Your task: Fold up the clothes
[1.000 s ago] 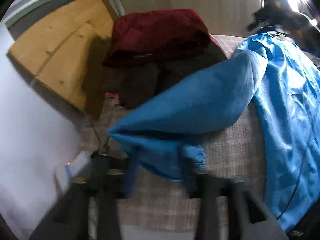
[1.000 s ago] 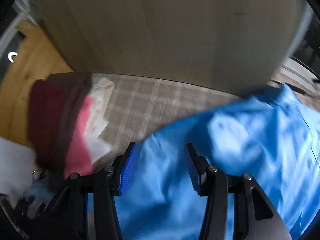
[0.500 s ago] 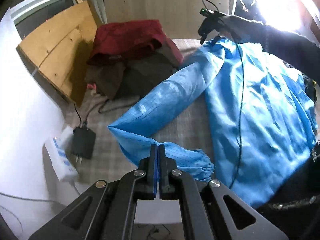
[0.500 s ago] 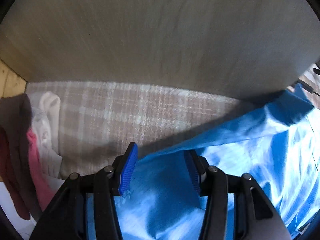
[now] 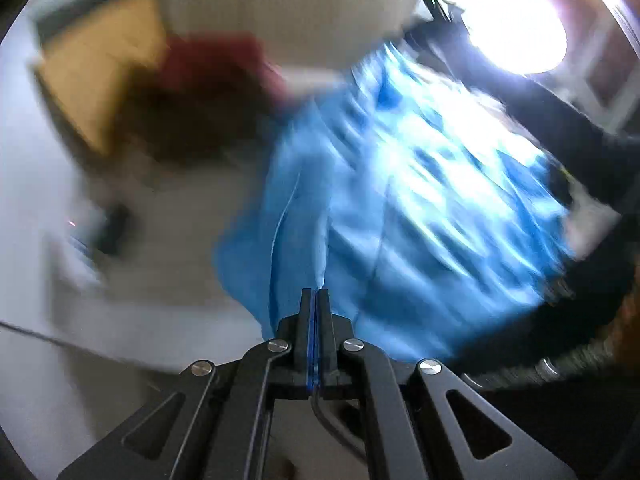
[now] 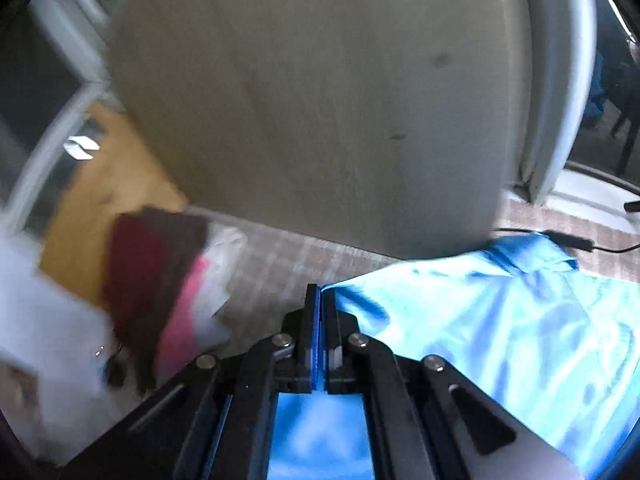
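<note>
Both of your tongs are clamped right now. The left tongs [image 5: 316, 294] have their pads pressed flat together, and a thin edge of the blue shirt [image 5: 420, 200] runs straight into the tip, so it looks pinched there, though the left view is pretty smeared with blur. The right tongs [image 6: 319, 292] have just been closing and now sit fully together, with the shirt's [image 6: 500, 320] edge meeting the tip and more blue fabric showing under the tongs' frame; whether cloth is really caught between the pads is hard to call.

The shirt lies spread over the plaid sheet [image 6: 280, 264] of the bed, filling the right half of both views, shiny and wrinkled. Its collar end sits up by the big pale board [image 6: 320, 100] standing at the back.

Off to the left there's a clothes pile [image 6: 156, 272]: dark red on top, brown, then pink and white bits at the near side. Behind it leans a wood panel [image 5: 100, 76]. In the left view, your dark sleeve [image 5: 560, 132] reaches across the top right, under a bright light [image 5: 516, 28].
</note>
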The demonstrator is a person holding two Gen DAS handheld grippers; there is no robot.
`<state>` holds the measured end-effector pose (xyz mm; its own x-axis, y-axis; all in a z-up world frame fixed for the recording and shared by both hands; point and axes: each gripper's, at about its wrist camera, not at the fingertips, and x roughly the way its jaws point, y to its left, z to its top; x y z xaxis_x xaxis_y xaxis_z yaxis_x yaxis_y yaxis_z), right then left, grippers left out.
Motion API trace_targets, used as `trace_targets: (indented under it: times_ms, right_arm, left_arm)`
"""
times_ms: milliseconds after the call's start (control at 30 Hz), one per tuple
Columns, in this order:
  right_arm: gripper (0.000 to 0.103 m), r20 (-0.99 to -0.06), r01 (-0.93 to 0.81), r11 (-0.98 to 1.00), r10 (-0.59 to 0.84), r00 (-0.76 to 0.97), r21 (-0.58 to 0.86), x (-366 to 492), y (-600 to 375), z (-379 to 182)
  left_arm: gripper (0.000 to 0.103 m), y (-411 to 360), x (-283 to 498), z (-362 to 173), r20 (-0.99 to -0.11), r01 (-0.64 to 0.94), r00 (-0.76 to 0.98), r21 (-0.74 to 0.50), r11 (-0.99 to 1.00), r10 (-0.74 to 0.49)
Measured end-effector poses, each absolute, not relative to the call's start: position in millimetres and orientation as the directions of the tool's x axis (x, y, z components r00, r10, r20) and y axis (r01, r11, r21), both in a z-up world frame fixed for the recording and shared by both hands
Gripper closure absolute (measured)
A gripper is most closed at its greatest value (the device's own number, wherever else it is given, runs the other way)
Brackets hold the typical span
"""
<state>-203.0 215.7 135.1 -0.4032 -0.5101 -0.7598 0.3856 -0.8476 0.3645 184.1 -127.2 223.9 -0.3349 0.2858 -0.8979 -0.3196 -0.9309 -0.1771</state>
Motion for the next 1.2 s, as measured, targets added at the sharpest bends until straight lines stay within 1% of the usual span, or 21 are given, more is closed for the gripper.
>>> trace_targets:
  times_ms: [33, 100, 133, 200, 267, 300, 433, 467, 533, 567, 600, 633, 733, 833, 967, 1000, 1033, 1067, 1100, 1167, 1200]
  right_arm:
    - [0.102, -0.784, 0.391, -0.872, -0.454, -0.423, 0.294, -195.2, 227.7, 134.0]
    - [0.101, -0.863, 0.381, -0.923, -0.232, -0.448, 0.051, -179.3, 247.8, 119.1]
    - [0.101, -0.889, 0.36, -0.933, -0.148, -0.432, -0.019, -173.6, 257.6, 107.9]
    - [0.098, -0.906, 0.332, -0.943, -0.12, -0.406, -0.024, -164.1, 271.8, 97.5]
    - [0.097, -0.91, 0.315, -0.949, -0.142, -0.389, 0.014, -155.3, 277.3, 96.8]
    - [0.097, -0.904, 0.314, -0.949, -0.158, -0.397, 0.028, -148.1, 277.7, 99.2]
    - [0.095, -0.867, 0.342, -0.938, -0.121, -0.484, -0.06, -111.2, 271.0, 124.0]
    - [0.091, -0.856, 0.381, -0.923, -0.152, -0.493, -0.056, -103.1, 264.1, 129.5]
    - [0.075, -0.841, 0.488, -0.872, -0.243, -0.484, -0.028, -81.3, 243.4, 144.7]
    - [0.061, -0.835, 0.545, -0.838, -0.292, -0.466, -0.011, -70.8, 231.3, 150.7]
    - [0.053, -0.837, 0.62, -0.785, -0.35, -0.421, 0.017, -60.2, 211.9, 153.1]
    - [0.053, -0.847, 0.662, -0.748, -0.376, -0.377, 0.037, -54.3, 194.1, 150.8]
    - [0.053, -0.881, 0.751, -0.657, -0.387, -0.272, 0.057, -36.3, 132.2, 137.2]
    - [0.053, -0.912, 0.838, -0.546, -0.336, -0.236, -0.016, -21.8, 74.4, 109.3]
    - [0.053, -0.951, 0.893, -0.411, -0.153, -0.269, -0.186, -9.9, 28.6, 57.7]
    - [0.055, -0.949, 0.895, -0.375, -0.104, -0.299, -0.241, -9.2, 23.1, 47.1]
    - [0.062, -0.946, 0.896, -0.35, -0.073, -0.315, -0.272, -9.8, 20.5, 40.9]
    - [0.091, -0.946, 0.901, -0.329, -0.061, -0.317, -0.281, -12.9, 17.9, 38.2]
    - [0.101, -0.949, 0.903, -0.33, -0.06, -0.31, -0.275, -17.5, 18.0, 39.7]
    - [0.102, -0.943, 0.895, -0.345, -0.072, -0.325, -0.282, -28.0, 14.1, 47.3]
    - [0.102, -0.937, 0.888, -0.361, -0.087, -0.338, -0.287, -33.9, 11.3, 53.9]
  left_arm:
    - [0.103, -116.5, 196.0, 211.4, -0.912, -0.334, -0.289, -0.189, -0.923, 0.291]
    - [0.099, -101.4, 213.9, 185.9, -0.934, -0.333, -0.212, -0.207, -0.92, 0.288]
    - [0.099, -99.2, 216.5, 175.2, -0.941, -0.317, -0.192, -0.21, -0.925, 0.279]
    - [0.099, -96.4, 217.4, 165.5, -0.945, -0.293, -0.195, -0.198, -0.935, 0.261]
    - [0.093, -93.7, 214.6, 161.9, -0.943, -0.28, -0.208, -0.196, -0.94, 0.259]
    - [0.087, -91.4, 213.3, 159.7, -0.947, -0.275, -0.213, -0.179, -0.945, 0.241]
    - [0.084, -78.9, 218.0, 152.2, -0.941, -0.24, -0.21, -0.213, -0.947, 0.265]
    - [0.083, -77.2, 222.8, 150.4, -0.935, -0.22, -0.214, -0.237, -0.946, 0.284]
    - [0.076, -73.5, 233.0, 148.5, -0.927, -0.189, -0.229, -0.258, -0.947, 0.298]
    - [0.074, -71.3, 238.5, 147.3, -0.923, -0.175, -0.237, -0.267, -0.948, 0.303]
    - [0.071, -70.2, 242.1, 144.8, -0.92, -0.161, -0.245, -0.271, -0.949, 0.305]
    - [0.07, -69.1, 245.8, 142.3, -0.918, -0.148, -0.253, -0.275, -0.95, 0.306]
    - [0.069, -64.9, 251.2, 134.1, -0.914, -0.127, -0.264, -0.283, -0.951, 0.308]
    - [0.069, -66.2, 253.2, 129.0, -0.912, -0.109, -0.281, -0.278, -0.954, 0.298]
    - [0.066, -70.1, 252.0, 122.7, -0.904, -0.102, -0.315, -0.271, -0.957, 0.29]
    - [0.064, -69.7, 250.3, 119.6, -0.9, -0.107, -0.318, -0.28, -0.954, 0.3]
    - [0.063, -69.2, 248.6, 116.5, -0.895, -0.112, -0.32, -0.289, -0.951, 0.309]
    - [0.063, -67.6, 247.1, 112.6, -0.895, -0.117, -0.318, -0.291, -0.95, 0.313]
    - [0.064, -65.6, 245.6, 108.5, -0.891, -0.123, -0.315, -0.303, -0.945, 0.327]
    - [0.068, -62.9, 244.0, 102.3, -0.879, -0.134, -0.312, -0.335, -0.933, 0.36]
    - [0.083, -62.4, 246.0, 103.2, -0.872, -0.133, -0.306, -0.358, -0.924, 0.382]
